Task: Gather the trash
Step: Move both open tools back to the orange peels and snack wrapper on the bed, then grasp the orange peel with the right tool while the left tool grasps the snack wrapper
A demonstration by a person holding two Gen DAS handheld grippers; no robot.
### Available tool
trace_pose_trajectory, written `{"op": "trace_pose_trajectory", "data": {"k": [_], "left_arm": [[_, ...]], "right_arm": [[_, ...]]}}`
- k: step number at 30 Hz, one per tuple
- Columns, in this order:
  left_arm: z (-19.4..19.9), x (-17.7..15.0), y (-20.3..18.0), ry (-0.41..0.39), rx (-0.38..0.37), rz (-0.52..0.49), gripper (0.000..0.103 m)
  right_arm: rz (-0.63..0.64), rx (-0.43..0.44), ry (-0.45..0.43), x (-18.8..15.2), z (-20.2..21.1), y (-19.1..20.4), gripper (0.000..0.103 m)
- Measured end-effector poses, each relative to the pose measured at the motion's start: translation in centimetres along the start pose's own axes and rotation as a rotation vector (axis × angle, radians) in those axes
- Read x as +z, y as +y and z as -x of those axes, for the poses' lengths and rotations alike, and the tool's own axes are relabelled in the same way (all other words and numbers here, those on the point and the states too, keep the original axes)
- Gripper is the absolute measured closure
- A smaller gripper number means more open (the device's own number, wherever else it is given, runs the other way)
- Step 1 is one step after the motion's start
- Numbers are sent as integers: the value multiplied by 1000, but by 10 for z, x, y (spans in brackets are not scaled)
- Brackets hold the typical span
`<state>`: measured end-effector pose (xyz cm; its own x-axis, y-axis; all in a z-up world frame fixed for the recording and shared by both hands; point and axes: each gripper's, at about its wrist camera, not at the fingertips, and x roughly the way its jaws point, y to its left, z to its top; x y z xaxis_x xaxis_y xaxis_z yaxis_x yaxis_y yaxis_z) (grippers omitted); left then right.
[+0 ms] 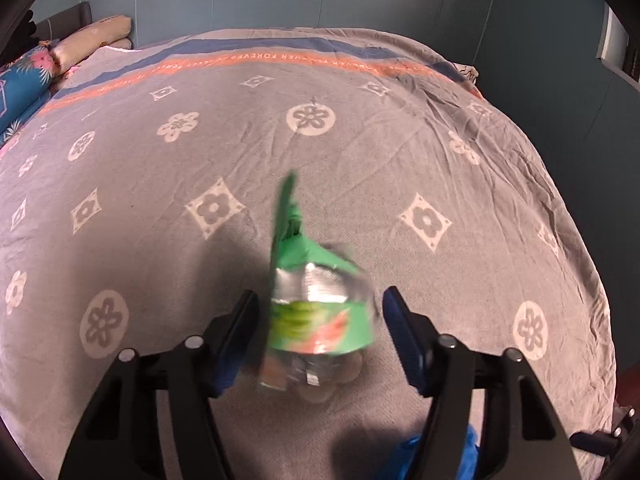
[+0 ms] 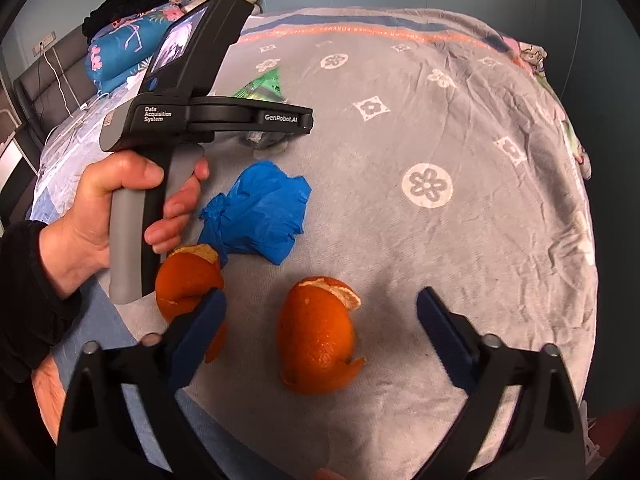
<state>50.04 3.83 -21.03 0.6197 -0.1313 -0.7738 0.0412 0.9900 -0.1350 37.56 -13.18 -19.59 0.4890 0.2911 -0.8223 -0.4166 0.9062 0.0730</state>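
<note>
A: Item one, left wrist view only: we log one green-and-silver snack wrapper (image 1: pixel 316 304), crumpled and blurred, lying on the grey flowered bedspread (image 1: pixel 400 152). It sits between the fingers of the left gripper (image 1: pixel 318 320), whose jaws stand partly open; the left pad looks to be at the wrapper's edge, the right pad clear of it. We cannot tell whether it is gripped.

B: Right wrist view adds what that one hides: two pieces of orange peel, one (image 2: pixel 318 340) between the jaws of the right gripper (image 2: pixel 320 312), which gape wide and touch nothing; the other (image 2: pixel 186 280) just behind the left finger.

A: One crumpled blue tissue (image 2: pixel 256 212) beyond the peels; in our view only a corner shows.

B: We also count one hand (image 2: pixel 108 208) holding the left gripper's handle, and the wrapper partly hidden behind it.
</note>
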Motion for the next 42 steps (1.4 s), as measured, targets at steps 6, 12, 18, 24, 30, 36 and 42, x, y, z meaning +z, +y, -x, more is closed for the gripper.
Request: {"op": "trace_pose_trajectory", "data": {"k": [6, 12, 18, 24, 30, 36, 42], "left_arm": [[-3, 4, 9, -15, -48, 64, 63], [-4, 6, 15, -33, -70, 112, 71], [11, 2, 19, -67, -71, 106, 84], [38, -1, 22, -96, -78, 90, 93], [72, -7, 25, -110, -85, 81, 94], [121, -23, 18, -113, -76, 29, 94], [177, -44, 6, -128, -77, -29, 94]], "right_arm": [[17, 1, 28, -4, -11, 2, 45], [25, 11, 45, -7, -16, 3, 63], [36, 20, 46, -9, -15, 4, 69], [49, 43, 48, -9, -8, 8, 71], [30, 68, -2, -6, 17, 10, 71], [1, 88, -43, -5, 51, 9, 71], [-15, 74, -103, -10, 96, 15, 71]]}}
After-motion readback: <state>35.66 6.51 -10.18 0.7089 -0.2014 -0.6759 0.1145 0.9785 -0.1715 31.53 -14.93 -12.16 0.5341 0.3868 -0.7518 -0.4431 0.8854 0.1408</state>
